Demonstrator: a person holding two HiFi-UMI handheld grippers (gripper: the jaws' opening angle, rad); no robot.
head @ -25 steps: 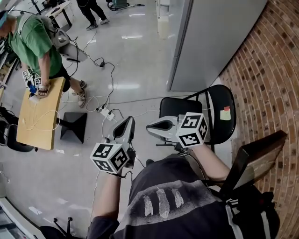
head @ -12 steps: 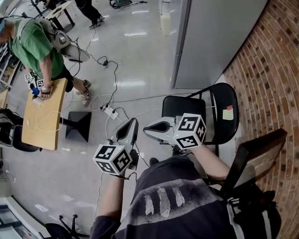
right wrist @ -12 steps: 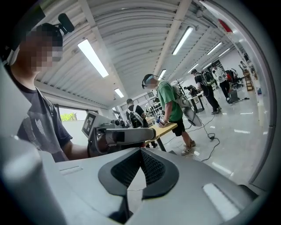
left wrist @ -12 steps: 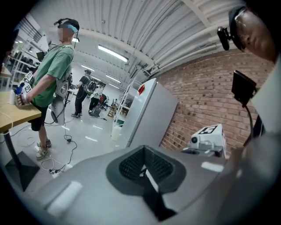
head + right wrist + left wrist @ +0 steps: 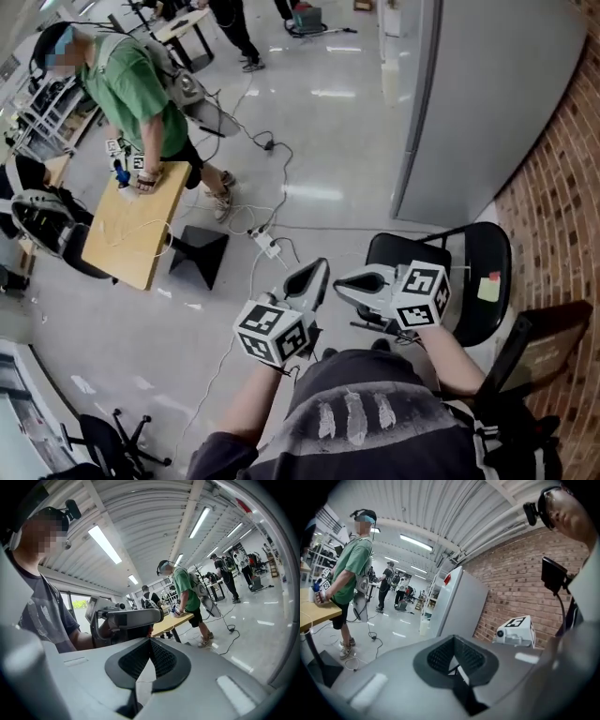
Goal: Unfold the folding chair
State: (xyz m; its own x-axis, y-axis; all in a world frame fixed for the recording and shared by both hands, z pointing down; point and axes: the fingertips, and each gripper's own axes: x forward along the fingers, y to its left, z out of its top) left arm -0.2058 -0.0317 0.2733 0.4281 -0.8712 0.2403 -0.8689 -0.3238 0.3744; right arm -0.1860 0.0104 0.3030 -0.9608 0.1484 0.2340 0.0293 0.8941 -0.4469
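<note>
Far left of the black metal folding chair [image 5: 403,251], a person in a green shirt [image 5: 131,89] leans on a light wooden table [image 5: 131,234], and a white power strip [image 5: 265,246] lies between. The left gripper [image 5: 315,272] and right gripper [image 5: 345,281] hover just left of the chair's seat, jaws pressed together and empty. The chair stands open, with a yellow sticky note [image 5: 487,288] on its backrest.

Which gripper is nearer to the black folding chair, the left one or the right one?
Right. The right gripper is just in front of the seat of the chair. The left gripper is further left, over the floor.
</note>
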